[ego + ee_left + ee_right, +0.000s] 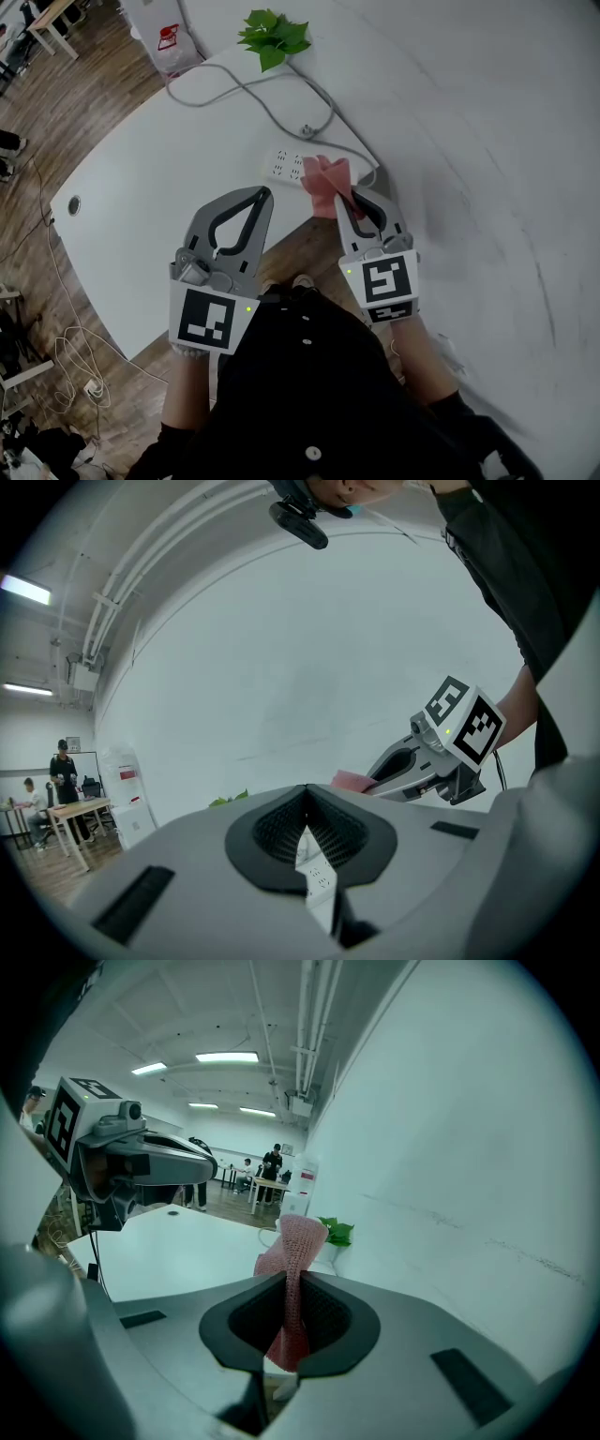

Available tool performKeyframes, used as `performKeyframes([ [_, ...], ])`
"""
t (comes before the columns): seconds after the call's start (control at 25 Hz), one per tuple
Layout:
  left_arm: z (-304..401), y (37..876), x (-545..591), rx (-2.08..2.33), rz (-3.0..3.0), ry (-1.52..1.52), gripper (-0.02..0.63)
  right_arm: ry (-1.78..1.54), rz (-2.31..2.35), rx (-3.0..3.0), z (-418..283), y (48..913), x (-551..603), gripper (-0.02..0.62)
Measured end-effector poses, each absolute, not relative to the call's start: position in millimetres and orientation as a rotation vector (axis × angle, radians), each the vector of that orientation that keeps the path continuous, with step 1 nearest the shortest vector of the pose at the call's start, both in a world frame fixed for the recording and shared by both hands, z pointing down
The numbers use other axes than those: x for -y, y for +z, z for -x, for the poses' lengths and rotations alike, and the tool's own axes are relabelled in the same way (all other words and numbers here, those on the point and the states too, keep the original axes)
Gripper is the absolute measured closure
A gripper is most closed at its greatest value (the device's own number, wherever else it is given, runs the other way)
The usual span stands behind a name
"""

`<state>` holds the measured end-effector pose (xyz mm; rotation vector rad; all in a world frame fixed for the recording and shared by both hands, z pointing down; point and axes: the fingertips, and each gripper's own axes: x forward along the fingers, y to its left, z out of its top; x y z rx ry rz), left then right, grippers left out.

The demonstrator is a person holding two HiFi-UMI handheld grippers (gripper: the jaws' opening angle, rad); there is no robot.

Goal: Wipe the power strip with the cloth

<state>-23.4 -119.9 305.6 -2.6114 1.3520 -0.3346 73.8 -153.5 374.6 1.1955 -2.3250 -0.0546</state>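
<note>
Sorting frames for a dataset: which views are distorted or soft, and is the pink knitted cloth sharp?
Head view: even soft light, no glare; pink knitted cloth and white power strip fairly sharp. Left gripper view: heavy fisheye, black corners, bowed ceiling pipes; the shut left gripper looks soft. Right gripper view: same fisheye; weave crisp where the right gripper pinches it.

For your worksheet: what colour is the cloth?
The cloth is pink, clearest in the right gripper view.

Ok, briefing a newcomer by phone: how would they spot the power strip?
On the white table, follow the grey cable from the green plant. The power strip is the flat white bar with socket holes, one end behind the pink cloth.
</note>
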Motion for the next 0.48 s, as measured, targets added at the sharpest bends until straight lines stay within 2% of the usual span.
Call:
performKeyframes([
  [0.48, 25.3, 310.6, 118.7, -1.363, 2.619, -0.344, 0.594, -0.046, -1.181, 2.32, -72.8, 379.0, 151.5, 0.541],
])
